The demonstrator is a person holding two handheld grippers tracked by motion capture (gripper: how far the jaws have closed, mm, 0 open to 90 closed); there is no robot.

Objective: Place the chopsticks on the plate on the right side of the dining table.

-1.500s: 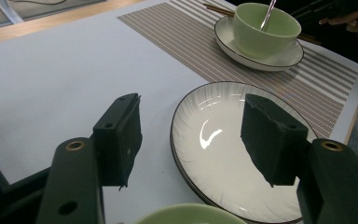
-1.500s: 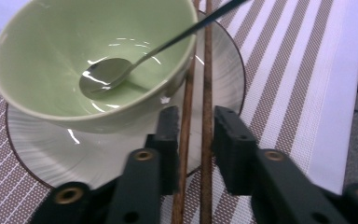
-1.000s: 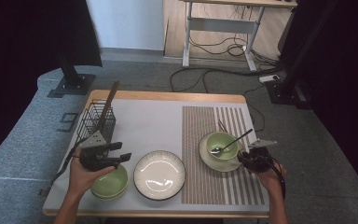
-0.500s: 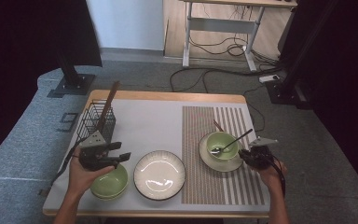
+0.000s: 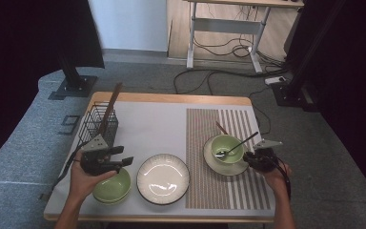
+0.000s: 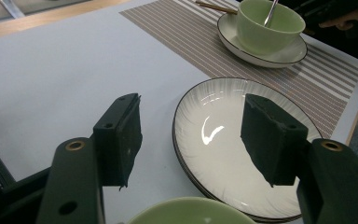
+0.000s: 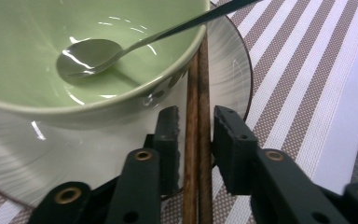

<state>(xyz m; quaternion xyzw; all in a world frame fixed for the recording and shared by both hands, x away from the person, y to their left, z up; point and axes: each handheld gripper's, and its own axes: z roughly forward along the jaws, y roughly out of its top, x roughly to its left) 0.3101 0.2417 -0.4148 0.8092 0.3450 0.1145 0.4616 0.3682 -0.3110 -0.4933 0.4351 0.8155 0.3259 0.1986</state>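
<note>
Chopsticks: pair of dark brown wooden chopsticks [image 7: 196,135] lying side by side between the jaws of the right hand-held gripper [image 7: 195,122]; they run under the rim of the pale green ceramic bowl [image 7: 51,60] and across the white black-rimmed saucer [image 7: 233,70] beneath it; far tips poke out behind the bowl in the high view [image 5: 220,127]
Right hand-held gripper: jaws narrow, have just been opening a little; a slim gap shows on each side of the sticks, pads not pressing
Spoon: metal spoon [image 7: 91,56] resting in that bowl, handle over the rim
Left hand-held gripper: [image 6: 193,135] jaws wide, nothing between them; hovering above a second pale green bowl [image 5: 111,185] at the near left of the table [image 5: 147,119]
Plate: white ribbed round plate [image 6: 219,140] with dark rim, just beyond the left jaws
Placemat: brown-and-white striped mat [image 5: 219,191] under bowl and saucer
Basket: black wire basket [image 5: 97,125] at far left
</note>
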